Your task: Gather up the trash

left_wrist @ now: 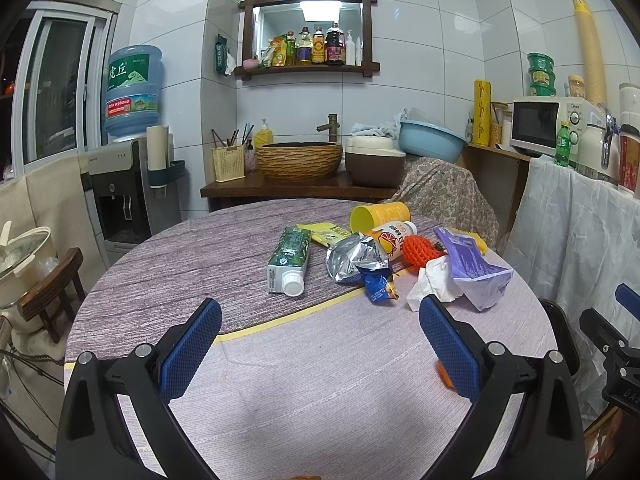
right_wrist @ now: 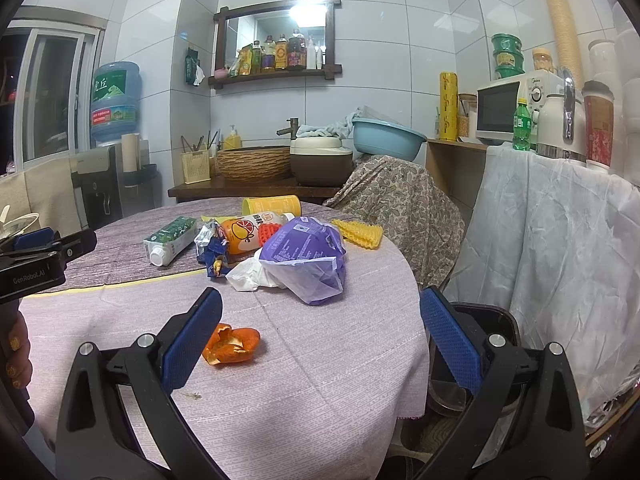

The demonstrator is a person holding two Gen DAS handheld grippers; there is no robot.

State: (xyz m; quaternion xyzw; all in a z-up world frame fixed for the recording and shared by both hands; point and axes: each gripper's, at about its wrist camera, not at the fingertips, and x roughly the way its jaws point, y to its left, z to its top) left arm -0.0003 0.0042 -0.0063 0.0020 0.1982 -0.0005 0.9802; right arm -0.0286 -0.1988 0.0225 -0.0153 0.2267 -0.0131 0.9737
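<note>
The right gripper [right_wrist: 320, 332] hangs over the near edge of the round table [right_wrist: 320, 392] with its blue fingers [right_wrist: 192, 340] spread wide and nothing between them. The left gripper [left_wrist: 320, 340] beside it is spread and empty too, and reads "GenRobot.AI" on its side in the right wrist view.

Closest to the right gripper lies an orange peel [right_wrist: 232, 345], just beside the left finger on the pale cloth. Past it, toward the middle of the table, the rubbish sits in a heap: a purple bag [right_wrist: 308, 256] on top of a white tissue [right_wrist: 248, 276], a crumpled foil wrapper [left_wrist: 356, 258], an orange-printed bottle [right_wrist: 244, 232], a green carton [left_wrist: 290, 258] lying on its side, and a yellow cup [right_wrist: 272, 205] tipped over at the far edge. A dark bin [right_wrist: 484, 344] stands on the floor just off the table's right edge.

No piece looks collected yet, so I judge this the start of a pick. The peel seems the natural first grab: lower, centre the fingers on it, close gently, then carry it to the bin.

The water jug [left_wrist: 132, 88] by the window bears the characters "虎丘". Other labels are too small to read.
</note>
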